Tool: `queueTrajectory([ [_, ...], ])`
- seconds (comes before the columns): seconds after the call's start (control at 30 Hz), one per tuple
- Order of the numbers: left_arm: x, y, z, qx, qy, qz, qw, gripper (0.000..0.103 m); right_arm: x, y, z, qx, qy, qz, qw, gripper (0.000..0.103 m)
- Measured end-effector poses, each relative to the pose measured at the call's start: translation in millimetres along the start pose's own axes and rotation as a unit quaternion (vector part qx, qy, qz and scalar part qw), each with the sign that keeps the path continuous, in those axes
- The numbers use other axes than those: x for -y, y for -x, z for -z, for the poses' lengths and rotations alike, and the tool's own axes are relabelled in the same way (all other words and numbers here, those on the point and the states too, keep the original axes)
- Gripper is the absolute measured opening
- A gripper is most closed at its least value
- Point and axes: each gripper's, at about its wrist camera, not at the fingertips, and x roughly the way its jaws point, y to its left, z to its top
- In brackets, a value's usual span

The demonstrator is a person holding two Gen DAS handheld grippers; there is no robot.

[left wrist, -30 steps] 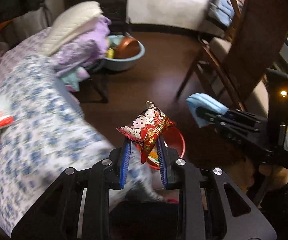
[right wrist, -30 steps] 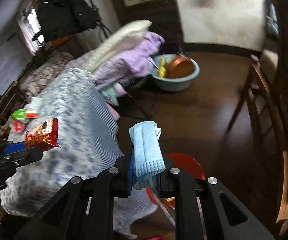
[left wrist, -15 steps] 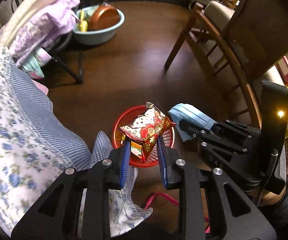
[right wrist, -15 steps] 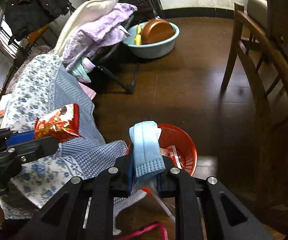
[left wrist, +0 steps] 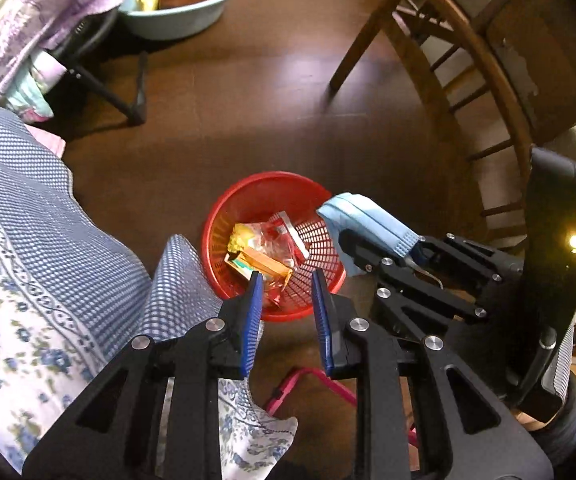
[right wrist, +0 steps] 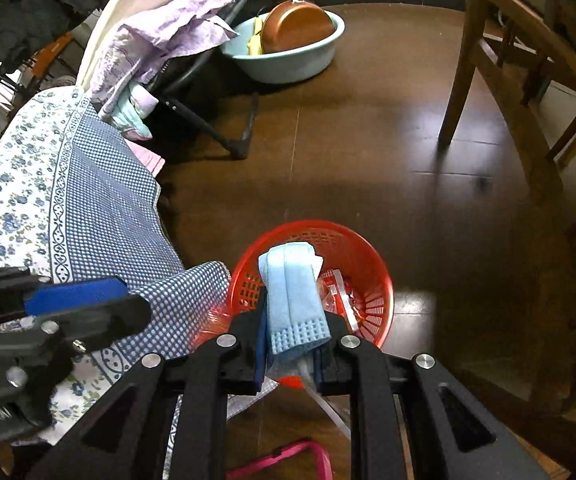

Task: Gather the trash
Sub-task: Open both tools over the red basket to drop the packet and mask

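Observation:
A red mesh basket (left wrist: 223, 216) stands on the dark wood floor and holds several wrappers (left wrist: 265, 246). My left gripper (left wrist: 286, 274) hangs over its near rim, open and empty. My right gripper (right wrist: 292, 312) is shut on a folded blue face mask (right wrist: 292, 284) and holds it above the basket (right wrist: 372, 268). The mask also shows in the left wrist view (left wrist: 362, 216), over the basket's right rim.
A bed with a blue floral and checked cover (left wrist: 39, 248) lies left of the basket, its corner touching the rim. A teal basin with a copper pan (right wrist: 292, 40) sits far back. A wooden chair (right wrist: 528, 92) stands right. A pink frame (right wrist: 288, 456) lies near.
My left gripper opened and let go of the red snack packet, which dropped into the basket. Both grippers moved down closer to the basket.

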Motion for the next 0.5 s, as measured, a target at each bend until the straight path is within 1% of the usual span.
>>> queueTrajectory([
  [0.03, -1, -6, -1, -0.01, 0.004, -0.001, 0.9999, 0.026, 2, -4, 0, -0.005, -0.002, -0.001, 1.0, 0.021],
  [0.1, -3, -10, -2, -0.013, 0.011, -0.004, 0.9998, 0.027, 4, -9, 0, -0.012, -0.007, -0.004, 1.0, 0.033],
  [0.13, -5, -9, -2, -0.012, 0.017, -0.004, 0.9998, 0.028, 5, -10, 0, -0.014, -0.013, 0.0, 1.0, 0.048],
  [0.17, -7, -9, -2, -0.013, 0.024, 0.002, 0.9996, 0.029, 6, -9, 2, -0.011, -0.014, 0.0, 1.0, 0.055],
  [0.27, -13, -8, -2, -0.018, 0.041, 0.006, 0.999, 0.036, 5, -10, 3, -0.015, -0.01, 0.003, 1.0, 0.055],
  [0.37, -14, -3, 0, -0.013, 0.042, 0.001, 0.999, 0.042, 6, -6, 4, -0.015, -0.009, 0.007, 1.0, 0.055],
  [0.5, -15, 8, 1, 0.0, 0.05, 0.004, 0.9987, 0.043, 4, 6, 0, -0.008, -0.002, 0.022, 1.0, 0.055],
])
